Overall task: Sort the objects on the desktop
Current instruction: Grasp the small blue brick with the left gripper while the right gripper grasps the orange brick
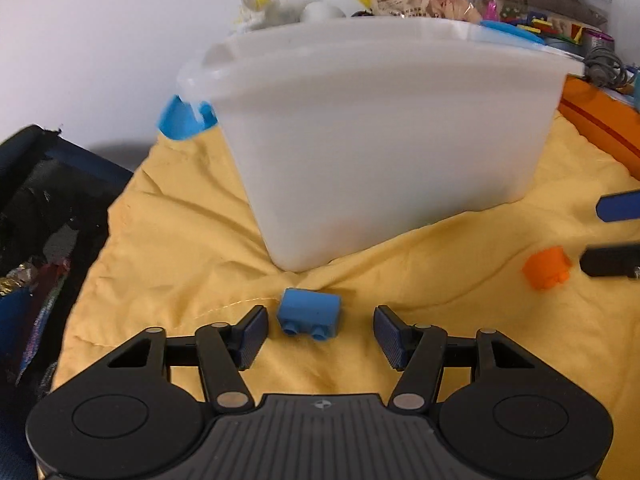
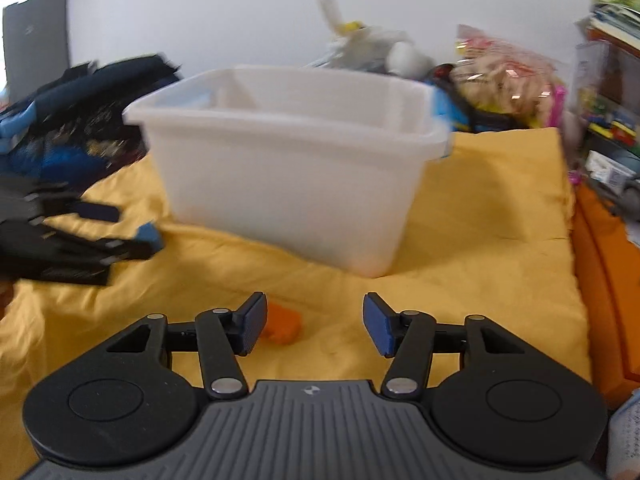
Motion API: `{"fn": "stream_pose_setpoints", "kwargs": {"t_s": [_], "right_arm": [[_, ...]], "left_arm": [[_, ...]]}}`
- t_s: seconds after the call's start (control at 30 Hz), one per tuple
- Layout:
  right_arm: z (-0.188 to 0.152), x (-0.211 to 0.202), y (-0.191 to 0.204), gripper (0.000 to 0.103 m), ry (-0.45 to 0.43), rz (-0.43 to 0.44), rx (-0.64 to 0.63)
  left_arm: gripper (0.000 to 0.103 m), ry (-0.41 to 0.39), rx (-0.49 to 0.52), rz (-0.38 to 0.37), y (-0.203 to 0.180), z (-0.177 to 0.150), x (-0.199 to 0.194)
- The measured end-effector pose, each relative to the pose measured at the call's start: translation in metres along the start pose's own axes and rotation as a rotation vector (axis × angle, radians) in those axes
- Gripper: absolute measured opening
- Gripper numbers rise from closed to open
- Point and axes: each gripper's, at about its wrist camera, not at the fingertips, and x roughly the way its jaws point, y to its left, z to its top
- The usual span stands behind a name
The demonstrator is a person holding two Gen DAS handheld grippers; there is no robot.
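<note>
A small blue brick [image 1: 310, 315] lies on the yellow cloth [image 1: 160, 240], just in front of the white bin [image 1: 380, 140]. My left gripper [image 1: 320, 338] is open, low over the cloth, and the brick sits between its fingertips without touching either pad. An orange brick [image 1: 546, 267] lies to the right. In the right wrist view the orange brick [image 2: 282, 326] rests beside the left pad of my open right gripper [image 2: 316, 322]. The white bin [image 2: 288, 184] stands behind it, and the left gripper [image 2: 116, 230] shows blurred at the left.
A dark bag [image 1: 36, 220] lies off the cloth's left edge. Toys and plastic bags [image 1: 420, 0] are piled behind the bin. An orange surface [image 2: 600, 280] borders the cloth on the right. A blue part [image 1: 180, 120] sticks out at the bin's left corner.
</note>
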Motion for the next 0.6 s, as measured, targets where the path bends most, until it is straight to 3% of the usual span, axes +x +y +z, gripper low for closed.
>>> {"fn": "stream_pose_setpoints", "kwargs": {"t_s": [0.03,0.1,0.13,0.37,0.47,0.6], "right_arm": [[0.001,0.002,0.003,0.056,0.004,0.006,-0.007],[-0.001,0.006,0.012,0.056,0.015,0.020,-0.039],[-0.002,0.010,0.016,0.056,0.023,0.015,-0.067],[-0.010,0.045,0.023,0.044,0.093,0.027,-0.208],[-0.011,0.046,0.014,0.039,0.104,0.088,-0.183],[-0.020,0.029,0.017,0.039,0.129,0.101,-0.162]], "left_arm": [[0.060,-0.022,-0.011,-0.016,0.001,0.000,0.000],[0.042,-0.049,-0.023,-0.085,0.004,0.001,0.000],[0.035,-0.025,-0.026,-0.132,0.004,0.002,0.001],[0.035,0.015,0.086,-0.234,-0.021,-0.019,-0.042],[0.035,0.046,0.071,-0.290,-0.033,-0.035,-0.067],[0.035,0.085,0.123,-0.296,-0.054,-0.052,-0.084]]}}
